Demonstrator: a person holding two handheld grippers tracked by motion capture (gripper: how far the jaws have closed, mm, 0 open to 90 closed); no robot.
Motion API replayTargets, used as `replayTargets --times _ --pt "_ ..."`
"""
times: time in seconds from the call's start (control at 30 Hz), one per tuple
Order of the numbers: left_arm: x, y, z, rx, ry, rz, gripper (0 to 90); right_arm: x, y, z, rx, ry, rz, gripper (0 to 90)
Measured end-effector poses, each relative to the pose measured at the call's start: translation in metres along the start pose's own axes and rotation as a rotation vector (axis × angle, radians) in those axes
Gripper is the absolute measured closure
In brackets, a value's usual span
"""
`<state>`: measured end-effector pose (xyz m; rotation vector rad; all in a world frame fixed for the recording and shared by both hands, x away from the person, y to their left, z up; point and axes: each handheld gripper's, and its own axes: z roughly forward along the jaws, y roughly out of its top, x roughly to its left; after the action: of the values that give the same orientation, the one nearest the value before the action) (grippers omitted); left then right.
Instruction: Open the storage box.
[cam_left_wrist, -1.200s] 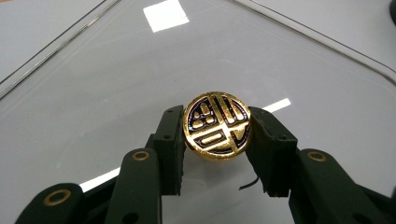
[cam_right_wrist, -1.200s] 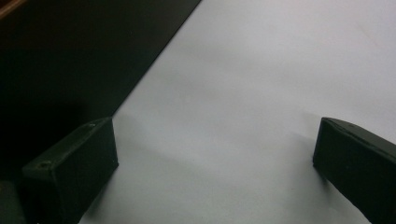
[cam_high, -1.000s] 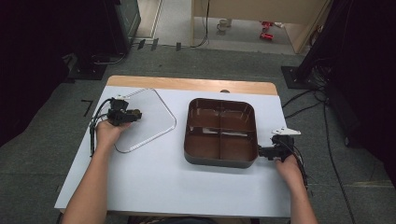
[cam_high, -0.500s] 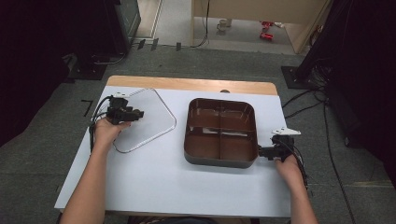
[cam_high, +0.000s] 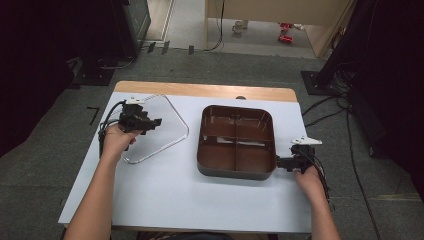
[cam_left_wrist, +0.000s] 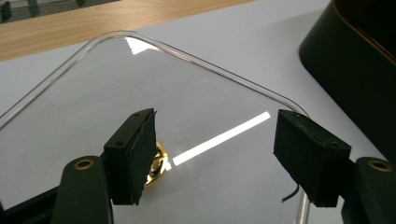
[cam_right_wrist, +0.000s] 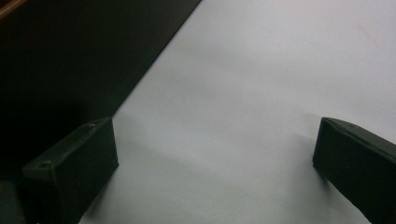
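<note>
Left gripper (cam_high: 150, 122) fingers have just been opening, nothing between them, above the clear lid (cam_high: 165, 131) near the table's (cam_high: 165, 200) left edge; right gripper (cam_high: 280, 162) fingers wide beside the brown tray (cam_high: 237, 172).

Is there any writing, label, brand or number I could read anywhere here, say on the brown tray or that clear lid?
None can be read: the brown four-compartment tray, the clear lid and the white table bear no writing. The small gold ring-shaped mark seen at the lid is too blurred to tell.
</note>
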<state>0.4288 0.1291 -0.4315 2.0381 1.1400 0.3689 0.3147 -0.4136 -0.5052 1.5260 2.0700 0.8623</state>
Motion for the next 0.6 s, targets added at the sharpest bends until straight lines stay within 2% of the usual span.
replayTargets --times 0.17,0.3,0.4,0.6 --pt "-0.016 0.003 0.006 0.001 -0.06 0.017 29.2 0.0 0.0 0.0 0.0 0.0 0.001 0.0" --pt "-0.031 0.004 0.013 -0.007 -0.077 0.063 27.0 0.0 0.0 0.0 0.0 0.0 0.0 0.0" --pt "-0.042 0.003 0.019 0.005 -0.095 0.091 26.6 0.0 0.0 0.0 0.0 0.0 0.0 0.0" --pt "-0.057 -0.002 0.032 0.049 -0.139 0.137 26.2 0.0 0.0 0.0 0.0 0.0 0.0 0.0"
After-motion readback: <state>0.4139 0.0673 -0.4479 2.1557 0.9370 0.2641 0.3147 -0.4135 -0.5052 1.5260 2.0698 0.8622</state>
